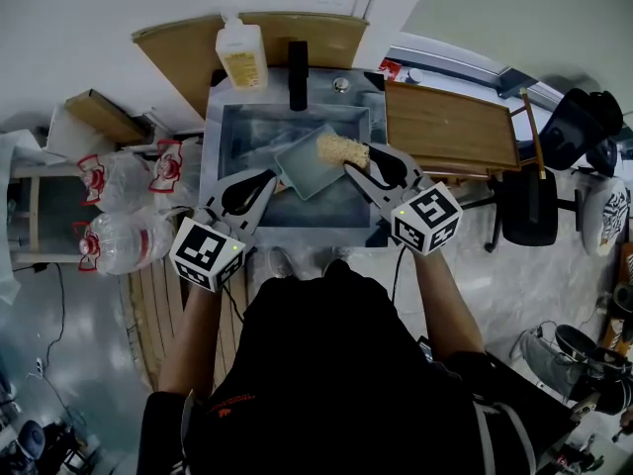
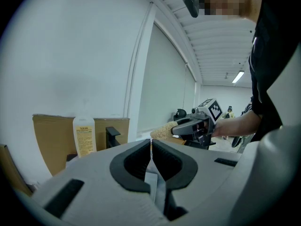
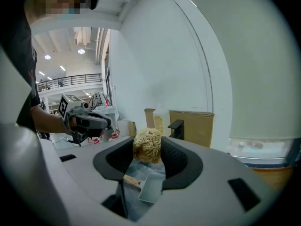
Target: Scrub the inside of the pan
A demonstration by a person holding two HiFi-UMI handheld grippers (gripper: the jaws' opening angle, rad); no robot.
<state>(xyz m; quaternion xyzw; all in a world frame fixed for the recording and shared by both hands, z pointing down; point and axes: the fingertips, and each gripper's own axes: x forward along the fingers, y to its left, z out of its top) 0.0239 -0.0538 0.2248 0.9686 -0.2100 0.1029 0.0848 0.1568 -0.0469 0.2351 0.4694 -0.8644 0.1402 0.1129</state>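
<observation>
A square grey-blue pan [image 1: 305, 164] is held tilted over the steel sink [image 1: 237, 127]. My left gripper [image 1: 274, 175] is shut on the pan's left rim; in the left gripper view the thin rim [image 2: 151, 150] is pinched between the closed jaws [image 2: 151, 144]. My right gripper [image 1: 349, 167] is shut on a tan fibrous scrubber [image 1: 341, 150] that rests over the pan's far right corner. In the right gripper view the scrubber [image 3: 147, 145] fills the gap between the jaws, with the pan [image 3: 153, 188] below it.
A black faucet [image 1: 298, 75] and a soap bottle [image 1: 240, 55] stand behind the sink. A wooden board [image 1: 450, 127] lies to the right. Two plastic water bottles [image 1: 121, 180] lie at the left. Brown cardboard [image 1: 188, 43] leans on the wall behind.
</observation>
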